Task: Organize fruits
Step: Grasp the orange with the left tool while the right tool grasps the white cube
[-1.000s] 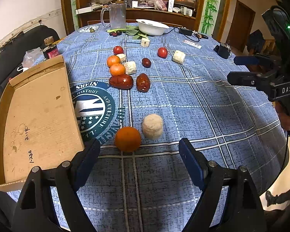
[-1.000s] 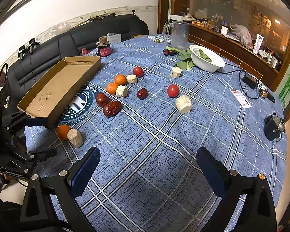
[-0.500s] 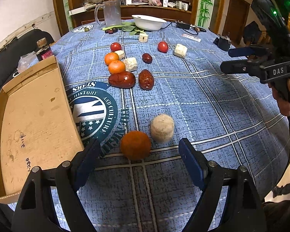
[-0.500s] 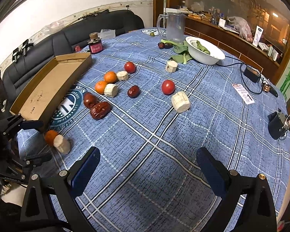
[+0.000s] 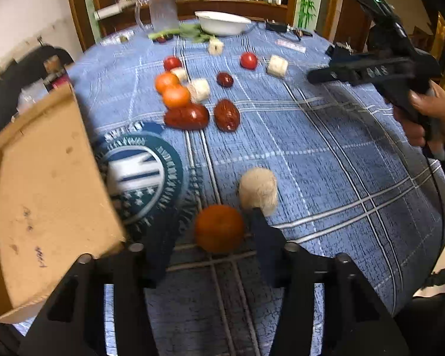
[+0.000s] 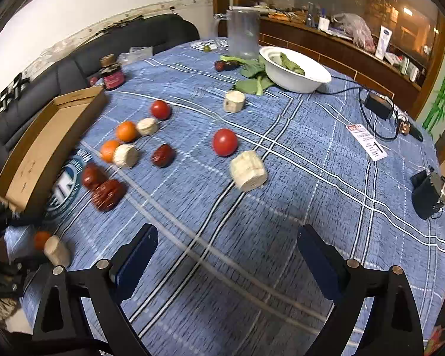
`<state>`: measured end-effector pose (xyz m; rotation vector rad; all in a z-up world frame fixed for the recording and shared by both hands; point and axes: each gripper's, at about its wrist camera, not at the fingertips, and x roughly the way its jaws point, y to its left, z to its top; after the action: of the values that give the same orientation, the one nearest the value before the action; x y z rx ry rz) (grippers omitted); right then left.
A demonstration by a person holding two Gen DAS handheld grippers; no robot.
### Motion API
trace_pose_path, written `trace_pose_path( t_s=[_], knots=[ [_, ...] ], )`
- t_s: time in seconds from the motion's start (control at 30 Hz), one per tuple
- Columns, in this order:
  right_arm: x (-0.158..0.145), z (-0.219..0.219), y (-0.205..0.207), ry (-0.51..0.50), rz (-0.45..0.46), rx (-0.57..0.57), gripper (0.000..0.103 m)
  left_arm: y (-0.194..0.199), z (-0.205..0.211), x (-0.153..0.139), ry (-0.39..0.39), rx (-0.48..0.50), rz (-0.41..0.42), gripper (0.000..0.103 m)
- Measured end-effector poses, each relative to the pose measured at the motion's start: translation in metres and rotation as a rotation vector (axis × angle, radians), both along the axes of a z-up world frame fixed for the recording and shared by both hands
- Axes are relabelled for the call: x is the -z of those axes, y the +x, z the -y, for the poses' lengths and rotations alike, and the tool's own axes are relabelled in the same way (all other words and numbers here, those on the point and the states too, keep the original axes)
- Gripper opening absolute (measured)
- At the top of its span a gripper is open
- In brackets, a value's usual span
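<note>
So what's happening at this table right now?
A person holds a gripper in each hand over a round table with a blue plaid cloth, where fruit lies scattered beside a cardboard tray with no fruit in it. The left gripper has just been closing around the nearest orange; blur hides whether its fingers press it yet. A pale cut chunk sits right behind the orange. The right gripper hovers open above bare cloth, nothing between its fingers.

My right gripper (image 6: 222,255), jaws wide and empty, over blue tablecloth (image 6: 281,207); pale cylinder chunk (image 6: 248,171) beyond it, tomato (image 6: 225,141) just behind chunk.
</note>
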<state>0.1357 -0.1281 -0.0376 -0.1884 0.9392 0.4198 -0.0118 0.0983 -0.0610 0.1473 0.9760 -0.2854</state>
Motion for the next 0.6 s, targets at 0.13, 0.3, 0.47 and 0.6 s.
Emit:
trace_pose_path(
  t_s=[0.13,0.3,0.47,0.6],
  knots=[
    [0.005,0.001,0.016,0.016,-0.003,0.017,0.095,0.002,0.001,0.007,0.030,0.009,-0.015,0.047],
    [0.014,-0.001,0.037,0.030,-0.024,0.026,0.085,0.005,0.000,0.008,0.016,-0.001,-0.020,0.045],
    [0.020,-0.004,0.052,0.019,-0.003,0.043,0.075,0.006,0.001,0.008,0.004,-0.019,-0.010,0.042],
    [0.027,-0.006,0.058,0.025,-0.033,0.045,0.046,0.004,-0.002,0.005,-0.016,-0.040,-0.015,0.030]
  ],
)
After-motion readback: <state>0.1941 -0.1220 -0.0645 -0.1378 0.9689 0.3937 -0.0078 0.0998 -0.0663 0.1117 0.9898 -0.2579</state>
